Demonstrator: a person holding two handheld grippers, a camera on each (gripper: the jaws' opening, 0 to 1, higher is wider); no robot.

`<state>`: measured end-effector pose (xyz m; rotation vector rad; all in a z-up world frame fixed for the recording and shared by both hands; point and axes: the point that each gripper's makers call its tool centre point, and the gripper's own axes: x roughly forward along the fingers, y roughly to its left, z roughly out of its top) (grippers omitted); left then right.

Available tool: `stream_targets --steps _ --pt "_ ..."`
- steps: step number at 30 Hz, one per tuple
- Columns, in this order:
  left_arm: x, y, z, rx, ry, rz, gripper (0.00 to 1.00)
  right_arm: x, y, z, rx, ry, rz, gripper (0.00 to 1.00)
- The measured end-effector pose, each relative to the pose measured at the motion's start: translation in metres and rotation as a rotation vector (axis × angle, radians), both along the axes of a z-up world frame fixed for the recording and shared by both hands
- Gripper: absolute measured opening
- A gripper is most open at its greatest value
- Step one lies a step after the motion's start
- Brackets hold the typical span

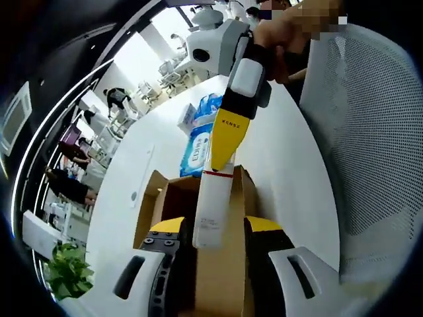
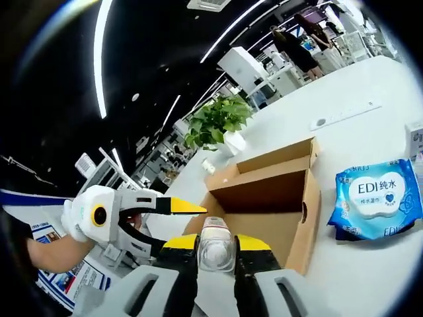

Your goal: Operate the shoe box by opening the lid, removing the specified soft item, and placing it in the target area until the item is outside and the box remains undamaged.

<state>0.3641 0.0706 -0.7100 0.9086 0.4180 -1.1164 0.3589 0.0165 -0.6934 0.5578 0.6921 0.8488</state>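
The cardboard shoe box [image 2: 277,198] sits open on the white table [image 2: 370,277], its lid flap folded back toward the potted plant [image 2: 218,122]; the interior visible in the right gripper view appears bare. The right gripper [image 2: 217,247] is clamped on a white tube [image 2: 215,246], seen end-on between its yellow-tipped jaws, just at the near edge of the box. In the left gripper view the same tube [image 1: 215,208] hangs upright from the right gripper [image 1: 228,148], its lower end between the left gripper [image 1: 215,228] jaws above the box [image 1: 198,218]; whether those jaws press on the tube cannot be told. In the right gripper view the left gripper [image 2: 188,206] shows one yellow jaw tip beside the box, held by a hand [image 2: 49,254]. Blue wet-wipe packs [image 2: 377,198] lie on the table near the box, apart from it. A white mesh chair [image 1: 377,145] stands at the table edge.
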Motion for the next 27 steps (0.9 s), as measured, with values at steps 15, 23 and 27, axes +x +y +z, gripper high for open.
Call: stream_targets --steps 15,23,27 --pt "-0.005 0.002 0.014 -0.156 0.077 0.191 0.54 0.01 -0.028 0.016 -0.081 -0.099 -0.003 0.16" --pt "-0.011 0.004 0.016 -0.235 0.136 0.271 0.61 0.014 -0.044 0.027 -0.147 -0.164 0.02 0.16" --pt "-0.012 0.006 0.016 -0.279 0.167 0.315 0.65 0.015 -0.052 0.032 -0.177 -0.195 0.035 0.16"
